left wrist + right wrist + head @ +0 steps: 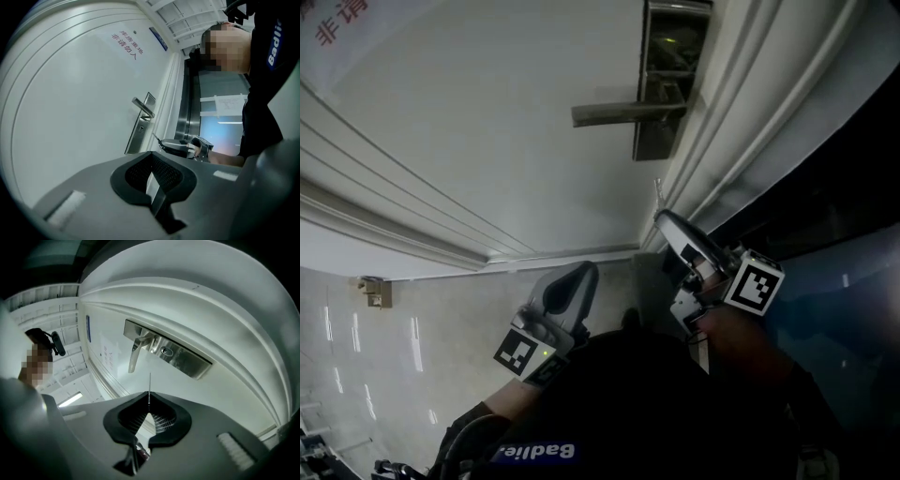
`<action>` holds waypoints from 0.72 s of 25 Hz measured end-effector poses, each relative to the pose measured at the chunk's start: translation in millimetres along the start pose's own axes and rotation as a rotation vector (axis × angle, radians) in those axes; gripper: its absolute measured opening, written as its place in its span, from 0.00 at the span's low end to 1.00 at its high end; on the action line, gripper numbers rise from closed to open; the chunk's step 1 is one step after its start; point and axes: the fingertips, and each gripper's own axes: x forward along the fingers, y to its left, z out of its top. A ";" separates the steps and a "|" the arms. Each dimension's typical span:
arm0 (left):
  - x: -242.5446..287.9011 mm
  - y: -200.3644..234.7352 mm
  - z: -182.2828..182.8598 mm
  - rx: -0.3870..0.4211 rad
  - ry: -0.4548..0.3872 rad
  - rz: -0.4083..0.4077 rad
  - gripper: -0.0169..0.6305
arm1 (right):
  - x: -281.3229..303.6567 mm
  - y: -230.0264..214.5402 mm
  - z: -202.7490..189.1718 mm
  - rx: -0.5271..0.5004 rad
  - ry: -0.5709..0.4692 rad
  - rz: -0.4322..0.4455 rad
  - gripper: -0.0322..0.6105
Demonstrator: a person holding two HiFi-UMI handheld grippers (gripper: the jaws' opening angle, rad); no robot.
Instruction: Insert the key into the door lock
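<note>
Although the key [149, 386] is firmly in hand, the real work is not yet done; we judge the task to be at the approach stage. The right gripper [149, 404] has its jaws clenched on the key, whose thin blade sticks straight out past the tips toward the door [487, 141]; the blade's tip hangs in open air, well apart from the lock plate [180, 358]. In the right gripper view the keyhole [163, 350] sits above and a little to the right of the blade, beside the handle [135, 351]; nothing touches it yet. What remains, as we read it, is to close the gap, line the blade up with the keyhole and push it in.

As for pose, the right hand is stretched out in front of the body near the door's edge, with its gripper pointing roughly level at the door; the lock plate runs slantwise across its view, so we take the wrist to be rolled relative to the lock, and the blade may need turning before it fits. The left gripper [151, 157] is held lower and to the left, also facing the door; its jaws are closed together on nothing, and it plays no part in the approach.
</note>
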 end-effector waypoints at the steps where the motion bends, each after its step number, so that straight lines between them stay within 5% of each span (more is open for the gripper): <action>1: 6.7 -0.2 -1.6 0.000 0.001 0.006 0.05 | 1.8 -2.1 8.5 0.023 0.006 0.015 0.07; 8: 19.5 1.1 2.1 0.002 -0.018 0.023 0.05 | 9.3 -1.9 33.7 0.204 0.025 0.053 0.07; 18: 42.8 15.8 5.4 0.002 -0.035 -0.037 0.05 | 30.1 -21.3 58.8 0.333 0.032 0.013 0.07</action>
